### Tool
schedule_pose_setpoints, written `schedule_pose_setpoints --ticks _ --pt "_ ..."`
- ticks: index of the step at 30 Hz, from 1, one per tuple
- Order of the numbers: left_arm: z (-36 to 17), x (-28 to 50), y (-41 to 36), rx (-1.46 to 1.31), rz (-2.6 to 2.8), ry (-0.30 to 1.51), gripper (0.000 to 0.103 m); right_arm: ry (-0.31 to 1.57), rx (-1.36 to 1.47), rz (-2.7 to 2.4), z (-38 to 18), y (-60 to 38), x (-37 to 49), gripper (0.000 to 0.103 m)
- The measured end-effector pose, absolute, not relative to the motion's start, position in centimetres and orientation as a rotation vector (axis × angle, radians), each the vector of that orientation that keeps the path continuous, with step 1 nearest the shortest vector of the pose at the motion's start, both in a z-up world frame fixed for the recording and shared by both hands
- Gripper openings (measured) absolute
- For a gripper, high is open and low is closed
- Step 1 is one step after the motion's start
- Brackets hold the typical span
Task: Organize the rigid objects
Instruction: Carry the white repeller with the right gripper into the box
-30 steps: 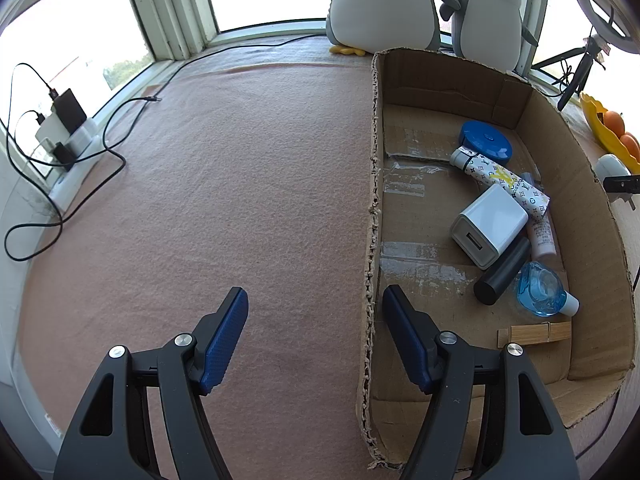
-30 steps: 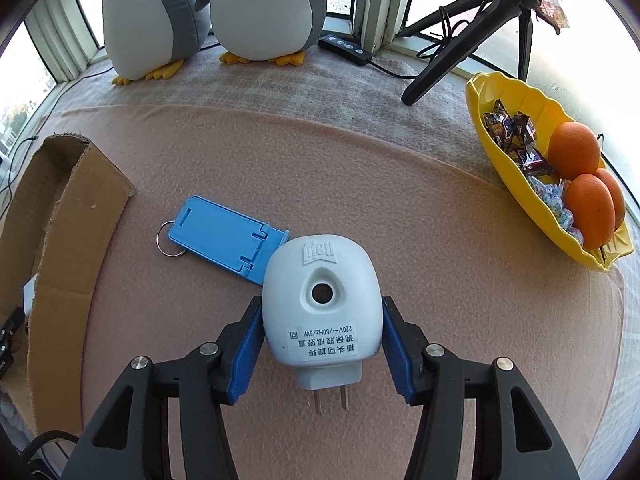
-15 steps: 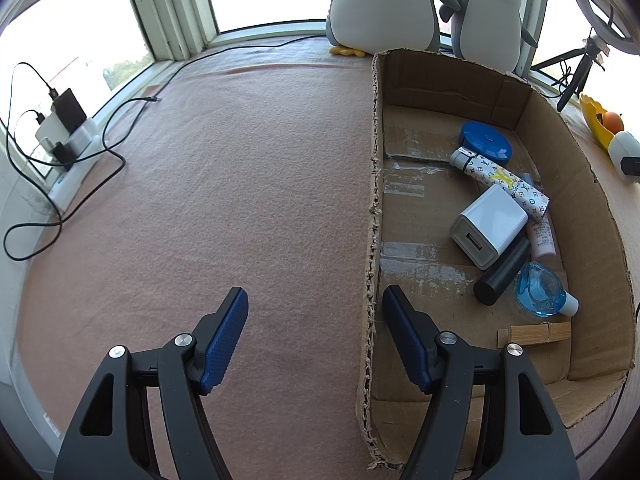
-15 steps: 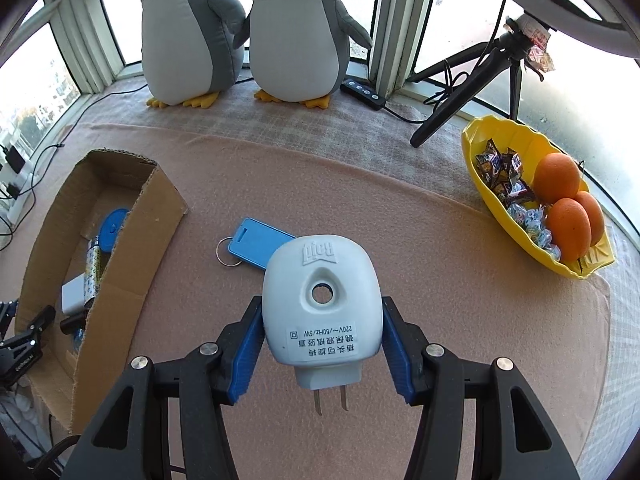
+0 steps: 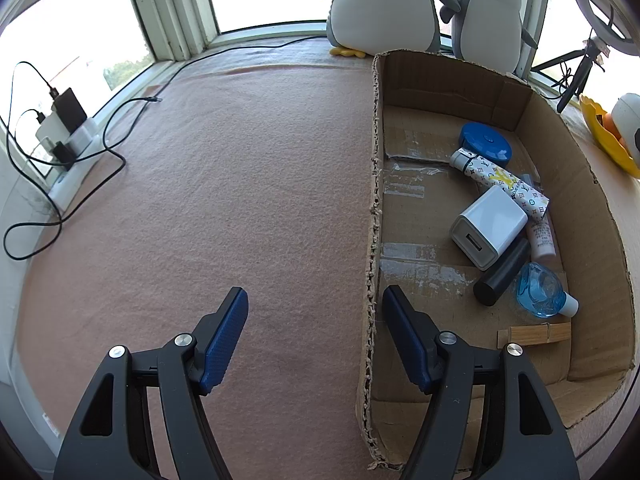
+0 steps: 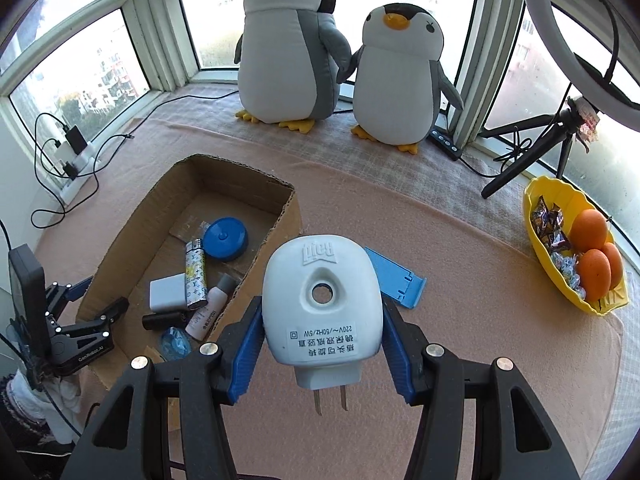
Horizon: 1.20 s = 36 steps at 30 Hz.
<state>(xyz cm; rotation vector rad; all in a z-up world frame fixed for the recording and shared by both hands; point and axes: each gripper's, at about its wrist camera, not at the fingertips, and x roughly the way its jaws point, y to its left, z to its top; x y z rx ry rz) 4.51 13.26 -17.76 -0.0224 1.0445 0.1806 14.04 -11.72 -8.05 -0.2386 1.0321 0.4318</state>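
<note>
Gripping white plug-in device [image 6: 322,300], right claw [image 6: 320,344]

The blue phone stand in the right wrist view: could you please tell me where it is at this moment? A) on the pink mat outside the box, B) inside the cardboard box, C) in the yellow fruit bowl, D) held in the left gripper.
A: the blue phone stand lies flat on the pink mat, right of the cardboard box and partly behind the white plug-in device held by the right gripper.
</note>
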Motion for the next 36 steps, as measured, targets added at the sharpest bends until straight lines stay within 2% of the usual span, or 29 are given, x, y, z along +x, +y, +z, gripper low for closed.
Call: schedule_pose_setpoints --ticks 16,36 --pt "-17.7 4.6 13.2 -0.024 0.181 1.044 0.07 1.032 -0.31 0.566 -9.6 -3.3 14.4 0.051" --pt "-17.7 4.5 13.3 -0.025 0.181 1.043 0.07 1.081 -0.295 0.458 -14.0 -0.3 18.7 0.051"
